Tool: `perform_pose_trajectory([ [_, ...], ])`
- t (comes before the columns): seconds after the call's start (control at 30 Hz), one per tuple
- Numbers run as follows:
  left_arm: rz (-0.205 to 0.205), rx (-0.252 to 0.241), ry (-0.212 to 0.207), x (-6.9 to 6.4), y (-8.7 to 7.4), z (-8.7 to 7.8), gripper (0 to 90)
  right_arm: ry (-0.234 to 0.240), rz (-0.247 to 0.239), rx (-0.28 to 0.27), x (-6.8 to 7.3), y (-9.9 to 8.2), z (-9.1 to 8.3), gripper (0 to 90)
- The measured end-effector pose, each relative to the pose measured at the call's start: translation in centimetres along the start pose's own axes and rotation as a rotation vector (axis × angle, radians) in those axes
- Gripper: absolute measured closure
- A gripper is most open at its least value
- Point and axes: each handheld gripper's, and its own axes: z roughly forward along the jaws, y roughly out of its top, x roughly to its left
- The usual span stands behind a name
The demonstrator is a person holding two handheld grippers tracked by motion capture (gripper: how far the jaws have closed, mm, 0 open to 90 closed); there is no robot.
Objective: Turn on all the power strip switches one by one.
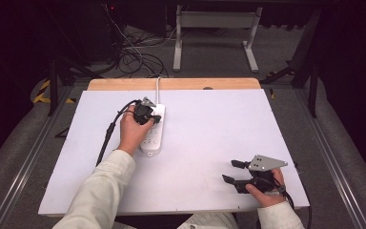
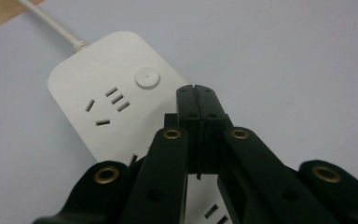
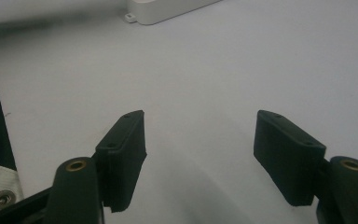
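The white worktop [image 1: 209,143] carries a white power strip [image 1: 153,131] left of centre in the high view, its cord running off toward the upper edge. Your left tongs [image 1: 156,116] hang over its far end, jaws pressed together and holding nothing. The step looks like pressing the round button [image 2: 148,78]: keep the jaws together as one blunt tip, come straight down on the button's centre, and avoid the socket slots beside it. Your right tongs [image 1: 231,171] rest wide and empty at the lower right. The left gripper view shows the button just beyond the tip. The right gripper view catches the strip's near end [image 3: 168,9] at the top.
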Motion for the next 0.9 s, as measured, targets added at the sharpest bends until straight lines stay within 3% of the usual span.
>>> perform_pose_trajectory([
  [0.57, 0.003, 0.023, 0.029, -0.38, 0.11, 0.11, 90.0, -0.002, -0.002, 0.001, 0.05, 0.01, -0.01, 35.0],
  [0.67, 0.025, 0.038, 0.062, -0.40, 0.08, -0.01, 90.0, -0.001, -0.002, 0.001, 0.08, 0.01, -0.01, 35.1],
  [0.77, 0.005, 0.031, 0.049, -0.24, -0.02, -0.03, 90.0, 0.000, -0.003, 0.002, 0.09, 0.02, 0.03, 35.0],
  [0.9, 0.029, 0.036, 0.069, -0.62, 0.05, 0.03, 90.0, -0.001, -0.002, 0.002, 0.08, 0.02, 0.04, 35.1],
])
